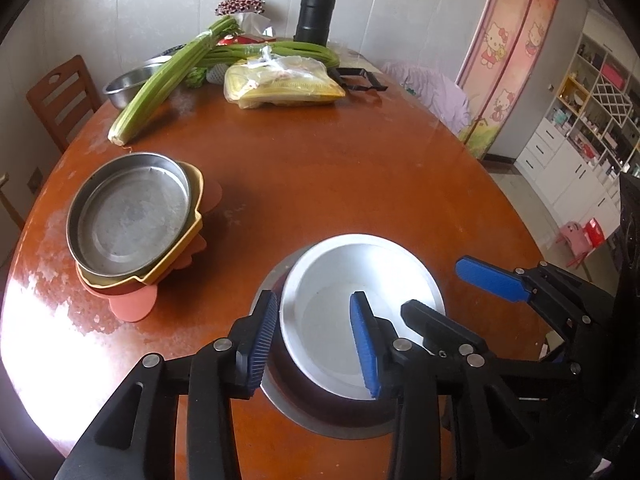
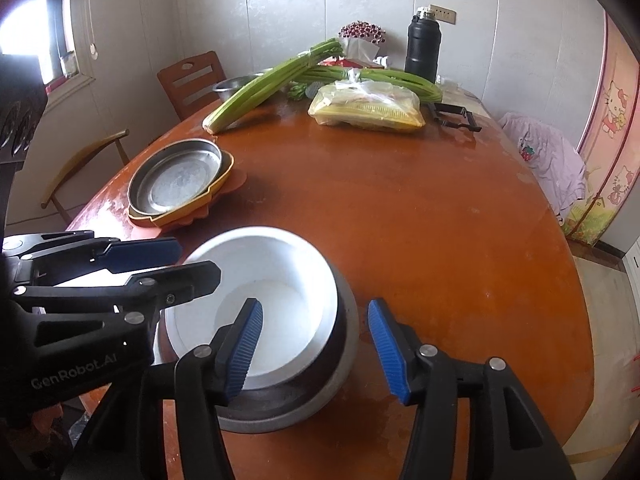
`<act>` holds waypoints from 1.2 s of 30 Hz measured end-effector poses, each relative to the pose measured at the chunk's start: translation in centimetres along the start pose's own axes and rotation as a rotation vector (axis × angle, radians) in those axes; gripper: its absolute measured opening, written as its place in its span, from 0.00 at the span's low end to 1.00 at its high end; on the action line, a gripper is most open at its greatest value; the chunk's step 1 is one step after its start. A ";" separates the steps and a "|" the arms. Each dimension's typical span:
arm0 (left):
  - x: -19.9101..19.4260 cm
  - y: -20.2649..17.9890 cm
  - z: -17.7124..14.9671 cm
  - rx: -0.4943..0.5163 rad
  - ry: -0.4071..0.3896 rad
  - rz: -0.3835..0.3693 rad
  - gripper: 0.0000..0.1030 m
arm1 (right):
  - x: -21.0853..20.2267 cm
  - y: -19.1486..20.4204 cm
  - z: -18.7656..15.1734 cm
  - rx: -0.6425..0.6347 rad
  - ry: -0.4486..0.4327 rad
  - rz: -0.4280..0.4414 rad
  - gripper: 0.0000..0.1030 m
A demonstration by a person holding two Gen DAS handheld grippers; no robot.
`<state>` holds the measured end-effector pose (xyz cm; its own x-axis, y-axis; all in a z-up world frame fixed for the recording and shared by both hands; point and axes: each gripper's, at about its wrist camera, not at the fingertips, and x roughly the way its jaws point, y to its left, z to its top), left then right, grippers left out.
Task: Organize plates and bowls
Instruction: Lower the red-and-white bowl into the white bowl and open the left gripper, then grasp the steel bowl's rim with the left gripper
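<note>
A white bowl (image 1: 352,280) sits nested in a larger metal bowl (image 1: 320,420) at the near edge of the brown table; both show in the right wrist view, the white bowl (image 2: 272,264) inside the metal bowl (image 2: 344,344). My left gripper (image 1: 316,344) is open, one finger outside the bowls' left rim and one inside the white bowl. My right gripper (image 2: 320,352) is open and straddles the bowls' right rim. A stack (image 1: 132,220) of a steel plate on yellow and orange plates lies at the left, also seen in the right wrist view (image 2: 180,176).
Celery bundles (image 1: 168,80), a bagged yellow package (image 1: 280,84), a steel basin (image 1: 128,84), a black flask (image 1: 314,16) and a black clip tool (image 1: 360,80) lie at the table's far end. Wooden chairs (image 2: 192,80) stand left; a chair with purple cloth (image 2: 548,156) stands right.
</note>
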<state>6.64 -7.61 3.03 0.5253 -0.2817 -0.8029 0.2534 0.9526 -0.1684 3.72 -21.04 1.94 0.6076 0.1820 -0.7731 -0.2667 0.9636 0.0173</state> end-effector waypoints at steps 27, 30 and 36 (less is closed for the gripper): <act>-3.0 4.4 0.4 -0.101 -0.102 0.035 0.57 | -2.4 -2.4 1.2 0.079 -0.075 -0.037 0.66; -1.9 4.5 0.2 -0.110 -0.068 -0.005 0.57 | -2.0 -2.7 1.0 0.086 -0.065 -0.041 0.66; 0.3 4.1 0.2 -0.118 -0.017 -0.067 0.57 | -0.2 -2.7 0.1 0.092 -0.011 -0.016 0.66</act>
<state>7.99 -3.81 2.18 0.5242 -0.3457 -0.7783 0.1910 0.9383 -0.2881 4.39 -23.68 2.12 0.6192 0.1682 -0.7670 -0.1872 0.9803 0.0638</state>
